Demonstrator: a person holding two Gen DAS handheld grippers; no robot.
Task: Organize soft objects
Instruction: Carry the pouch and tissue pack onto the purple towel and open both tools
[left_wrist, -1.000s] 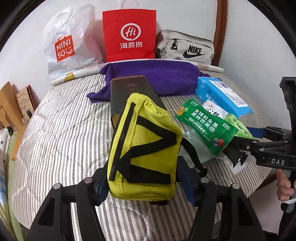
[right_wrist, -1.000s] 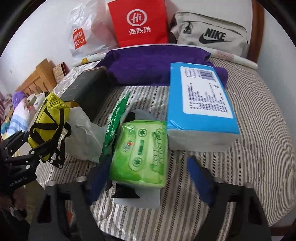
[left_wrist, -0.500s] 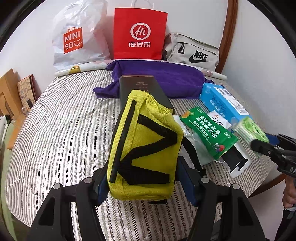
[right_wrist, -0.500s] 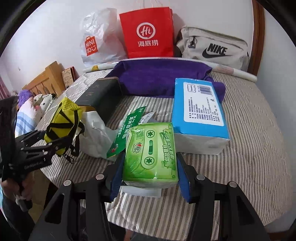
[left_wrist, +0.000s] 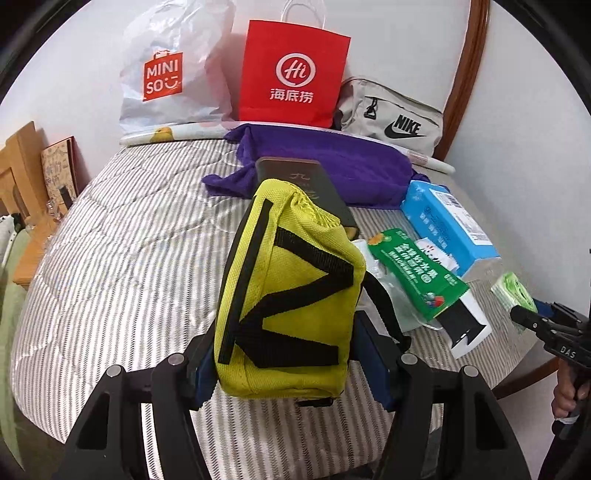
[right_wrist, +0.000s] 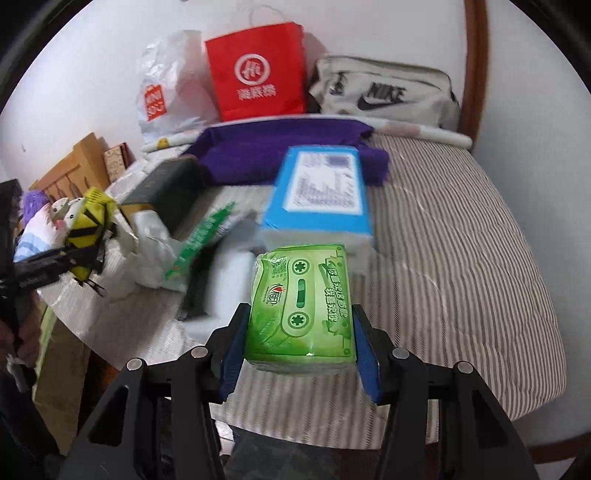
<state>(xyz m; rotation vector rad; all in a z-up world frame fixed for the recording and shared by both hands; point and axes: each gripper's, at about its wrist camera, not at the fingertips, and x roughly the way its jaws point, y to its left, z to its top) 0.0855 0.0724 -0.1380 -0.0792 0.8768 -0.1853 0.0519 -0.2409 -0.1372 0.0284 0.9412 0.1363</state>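
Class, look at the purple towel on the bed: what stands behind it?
Behind the purple towel: a white Miniso bag, a red paper bag and a grey Nike bag. Their bases are hidden.

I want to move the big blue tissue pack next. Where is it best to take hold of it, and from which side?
Grip the blue rectangular plastic-wrapped tissue pack across its two long side faces, near the middle, coming from above and from the near end. It lies flat with its label up, its near short end is exposed, and the long sides look parallel. The pack may prove too wide for the claw.
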